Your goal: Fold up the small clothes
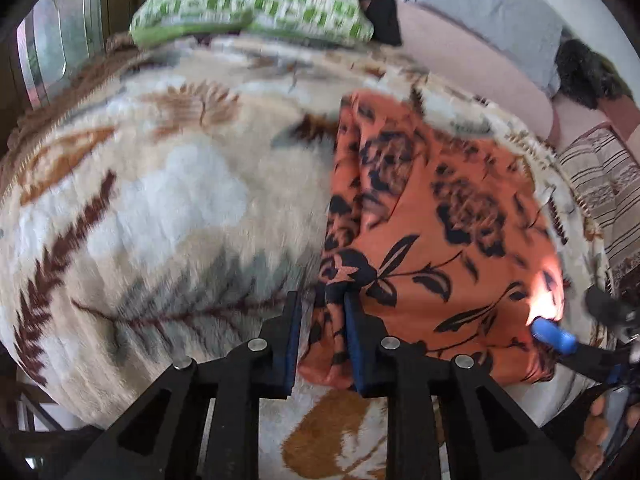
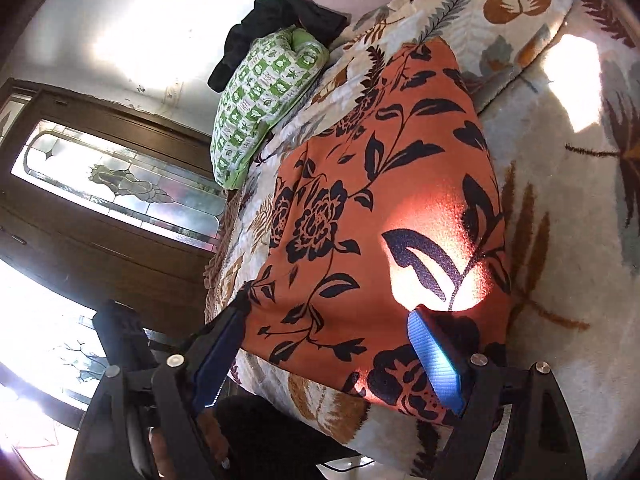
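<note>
1. Blanket (image 1: 168,200): a plush, deep-pile fleece printed with brown, rust and grey leaves. It covers the bed and serves as the soft working surface; a folded-back layer shows at the far corner in the right wrist view.

2. Cloth (image 1: 440,216): the task's thing, a thin orange woven fabric with a black floral print. It lies on the blanket as a roughly rectangular, already doubled panel, with bunched layers along its left edge. A patch of sunlight falls on its near right part. It is probably laid flat so that a further fold can be made across it.

3. Pillow (image 1: 256,4): a plump cushion in green-and-white check, at the far end of the bed, well apart from the cloth. A dark garment (image 1: 380,0) lies crumpled against it.

4. Left gripper (image 1: 320,344): black frame, blue pads. Its fingers are narrowly parted and straddle the bunched near-left corner of the cloth; whether they actually pinch it cannot be told.

5. Right gripper (image 2: 320,356): fingers spread wide over the near edge of the cloth, one at each side, holding nothing. The placement suggests an approach to the near-right corner, matching the left.
</note>
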